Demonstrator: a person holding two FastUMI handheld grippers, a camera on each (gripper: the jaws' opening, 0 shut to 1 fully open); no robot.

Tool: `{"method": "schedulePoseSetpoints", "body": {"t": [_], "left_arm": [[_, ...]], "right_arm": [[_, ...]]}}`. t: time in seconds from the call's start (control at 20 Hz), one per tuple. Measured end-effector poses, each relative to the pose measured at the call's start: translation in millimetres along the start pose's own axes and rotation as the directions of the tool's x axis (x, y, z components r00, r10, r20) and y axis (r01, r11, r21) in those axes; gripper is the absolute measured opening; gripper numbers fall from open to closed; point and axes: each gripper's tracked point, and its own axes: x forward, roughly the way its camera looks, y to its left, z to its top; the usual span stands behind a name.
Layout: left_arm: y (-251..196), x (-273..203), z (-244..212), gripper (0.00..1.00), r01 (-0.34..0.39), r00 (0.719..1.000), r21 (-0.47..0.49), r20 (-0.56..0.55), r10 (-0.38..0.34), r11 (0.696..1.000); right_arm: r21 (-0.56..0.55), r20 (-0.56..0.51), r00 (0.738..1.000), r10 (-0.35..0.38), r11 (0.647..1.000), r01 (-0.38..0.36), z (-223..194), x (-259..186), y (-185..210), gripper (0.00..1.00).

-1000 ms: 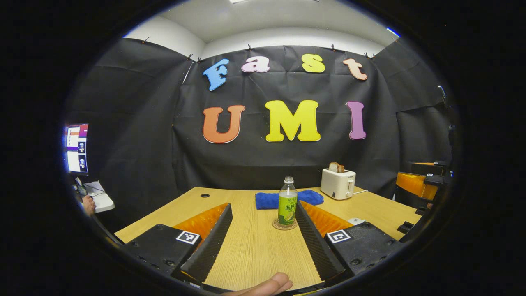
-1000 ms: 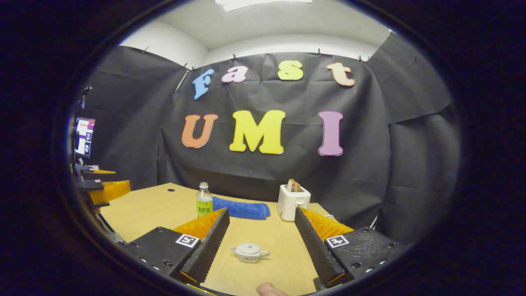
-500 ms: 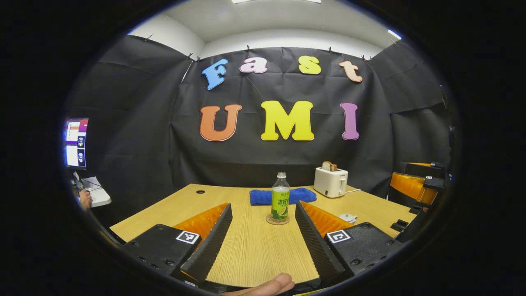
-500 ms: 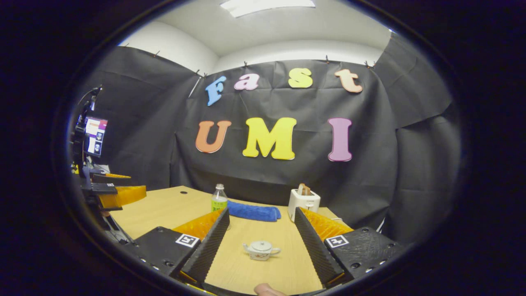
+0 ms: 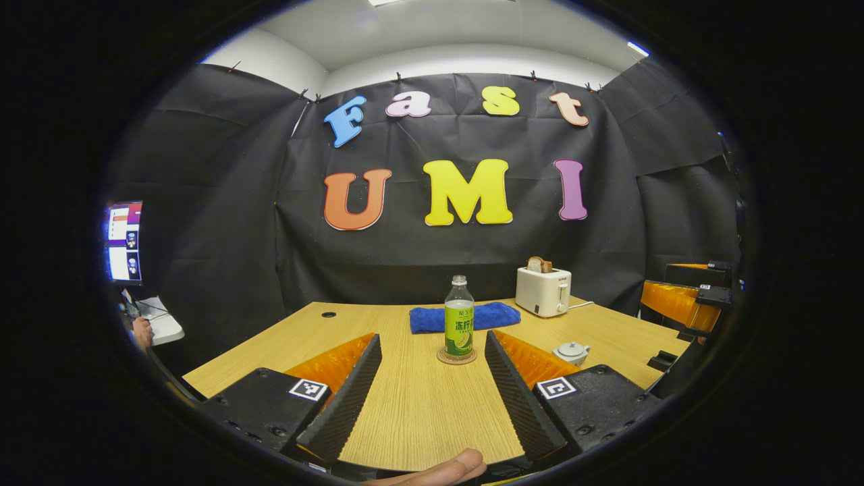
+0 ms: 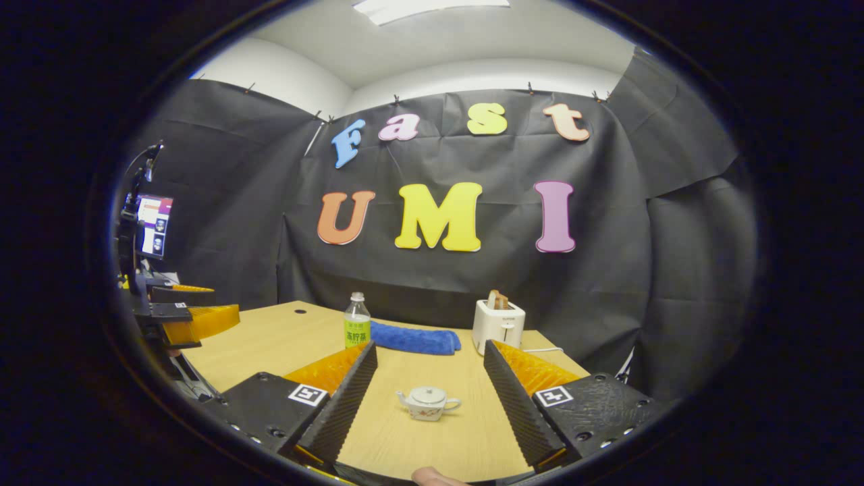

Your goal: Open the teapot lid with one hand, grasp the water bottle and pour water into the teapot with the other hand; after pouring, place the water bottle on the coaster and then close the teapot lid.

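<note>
The water bottle [image 5: 459, 316] is standing upright on the coaster [image 5: 457, 356] near the middle of the table [image 5: 418, 412], in line with the gap between the left gripper [image 5: 432, 378] fingers. The teapot [image 6: 427, 403] is sitting on the table with its lid [image 6: 428, 393] seated, framed between the fingers of the right gripper [image 6: 428, 391]. Both grippers are holding their fingers wide apart, gripping nothing, well short of their objects.

Change over the last second: in the left gripper view the bottle is appearing smaller and higher than 1 s ago, and more of the teapot is coming into sight at the right; in the right gripper view the teapot is sitting slightly higher and farther. Both grippers therefore appear to be drawing back or lifting slightly, not closing in.

Assessment: bottle on coaster and lid seated match the required end condition. The same layout would equally fit a stage ahead of lid opening and pouring. The water level in the teapot is hidden.
</note>
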Motion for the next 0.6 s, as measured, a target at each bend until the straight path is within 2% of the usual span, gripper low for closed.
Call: {"method": "schedulePoseSetpoints", "body": {"t": [0.6], "left_arm": [[4.1,-0.7,-2.7,0.96,-0.004,1.000,-0.003,-0.002,0.004,1.000]], "right_arm": [[0.016,-0.012,1.000,0.004,1.000,-0.004,-7.0,2.0,0.1,0.95]]}}
